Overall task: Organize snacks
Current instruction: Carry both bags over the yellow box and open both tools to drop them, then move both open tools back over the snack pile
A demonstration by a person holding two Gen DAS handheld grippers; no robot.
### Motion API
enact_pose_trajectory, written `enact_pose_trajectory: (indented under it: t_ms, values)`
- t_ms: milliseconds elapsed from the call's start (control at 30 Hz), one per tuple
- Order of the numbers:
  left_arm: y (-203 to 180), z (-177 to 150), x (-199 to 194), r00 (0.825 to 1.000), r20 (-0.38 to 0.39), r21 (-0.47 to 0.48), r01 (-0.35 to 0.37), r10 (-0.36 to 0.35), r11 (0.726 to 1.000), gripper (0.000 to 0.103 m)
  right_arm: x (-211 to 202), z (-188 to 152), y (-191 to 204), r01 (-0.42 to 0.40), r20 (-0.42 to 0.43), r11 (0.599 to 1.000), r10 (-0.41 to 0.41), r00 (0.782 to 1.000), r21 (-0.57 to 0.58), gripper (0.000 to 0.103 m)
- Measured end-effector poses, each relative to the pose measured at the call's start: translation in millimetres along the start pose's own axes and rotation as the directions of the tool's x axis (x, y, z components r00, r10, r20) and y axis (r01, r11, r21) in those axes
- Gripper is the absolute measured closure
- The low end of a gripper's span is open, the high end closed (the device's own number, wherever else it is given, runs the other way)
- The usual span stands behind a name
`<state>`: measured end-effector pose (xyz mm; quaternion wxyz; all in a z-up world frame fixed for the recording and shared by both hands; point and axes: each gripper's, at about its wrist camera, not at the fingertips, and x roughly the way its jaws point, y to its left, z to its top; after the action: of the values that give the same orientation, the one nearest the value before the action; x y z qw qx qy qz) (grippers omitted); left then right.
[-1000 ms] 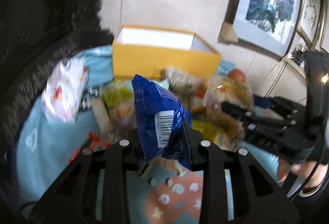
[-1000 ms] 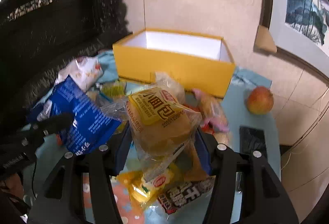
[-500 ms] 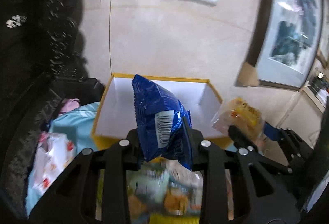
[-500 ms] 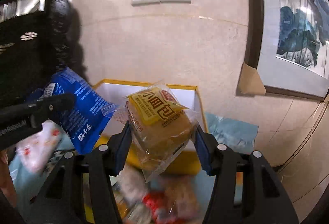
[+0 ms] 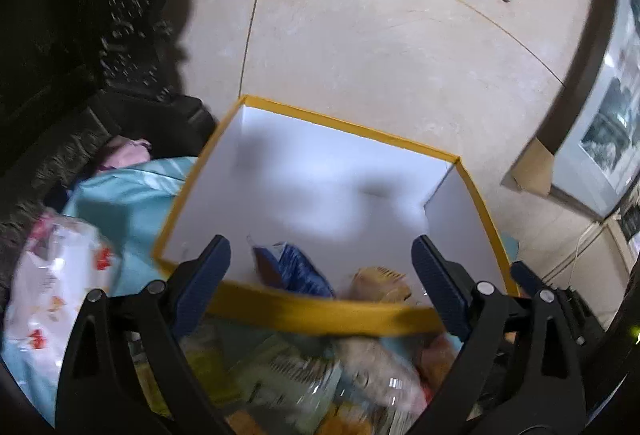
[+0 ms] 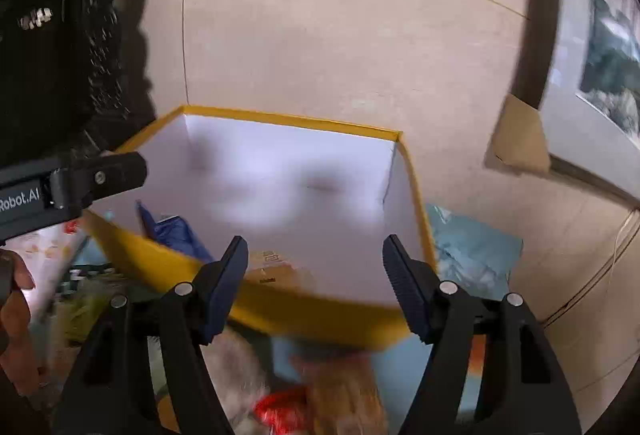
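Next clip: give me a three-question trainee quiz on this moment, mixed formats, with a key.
1. True or false: the left hand-held gripper is shut on the blue snack bag.
2. Where does the bread packet lie? A) on the blue cloth B) inside the yellow box C) in the right hand-held gripper
3. Fill in: the inside of the box is ____ in colour.

Key: 1 false, both grippers are open and the bag lies in the box; 2 B; 3 white.
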<state>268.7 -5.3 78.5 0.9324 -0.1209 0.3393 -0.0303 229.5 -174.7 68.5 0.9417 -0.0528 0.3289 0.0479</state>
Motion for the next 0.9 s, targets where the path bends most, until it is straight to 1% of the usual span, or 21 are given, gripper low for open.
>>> enact_pose_trajectory:
  t_ms: [67,133,167,200,267,333,400,467,500,567,667,767,800,900]
  values:
    - [-5,-6,-24,1.0,0.002,0.044,-0.009,0.009,0.999,0.01,-27,-10,-5,-0.016,0.007,1.0,0.016,1.0,0.013,0.029]
    - [-9,-17,-53,1.0,0.007,0.09,0.013,-0.013,0.996,0.01,-54,-23,-9,-0.022,0.01,1.0,0.022,1.0,0.021,0.025]
    - [-11,-25,-70,1.0,0.009,0.112,0.017,-0.019,0.994,0.009,-62,-29,-10,-0.026,0.013,0.999,0.025,1.0,0.025,0.021]
    - [-12,-32,-79,1.0,0.007,0.124,0.013,-0.014,0.992,0.009,-74,-36,-11,-0.028,0.017,0.999,0.027,0.999,0.031,0.01]
    - [-11,-53,-105,1.0,-0.004,0.148,0.019,-0.019,0.989,0.008,-103,-54,-12,-0.022,0.04,0.998,0.02,0.999,0.055,0.002]
    - [-9,-73,-121,1.0,-0.012,0.161,0.025,-0.024,0.987,0.007,-128,-76,-11,-0.051,0.062,0.996,0.047,0.997,0.075,0.002]
    - [-5,-102,-136,0.999,-0.035,0.192,0.015,-0.009,0.981,0.007,-144,-96,-8,-0.076,0.059,0.993,0.071,0.996,0.085,0.002]
    - [-1,-123,-142,0.998,-0.057,0.214,0.006,0.007,0.977,0.007,-156,-123,-2,-0.105,0.041,0.988,0.101,0.994,0.109,0.001]
    - [2,-139,-145,0.997,-0.074,0.23,0.002,0.016,0.973,0.007,-159,-133,2,-0.108,0.031,0.988,0.105,0.994,0.112,0.001]
    - [8,-157,-146,0.996,-0.09,0.243,-0.003,0.025,0.97,0.007,-162,-150,9,-0.112,0.017,0.987,0.111,0.994,0.115,0.001]
    - [21,-183,-137,0.989,-0.143,0.221,0.006,0.027,0.975,0.007,-162,-175,14,-0.128,-0.006,0.979,0.131,0.991,0.16,0.001]
    - [30,-197,-126,0.983,-0.179,0.203,-0.001,0.038,0.979,0.007,-151,-191,14,-0.154,-0.041,0.959,0.168,0.985,0.237,0.001]
    - [33,-202,-125,0.983,-0.181,0.199,-0.005,0.042,0.98,0.007,-144,-195,15,-0.151,-0.071,0.953,0.175,0.982,0.264,0.001]
    - [44,-209,-121,0.982,-0.187,0.167,-0.004,0.035,0.986,0.007,-134,-199,23,-0.139,-0.125,0.947,0.181,0.975,0.291,0.001]
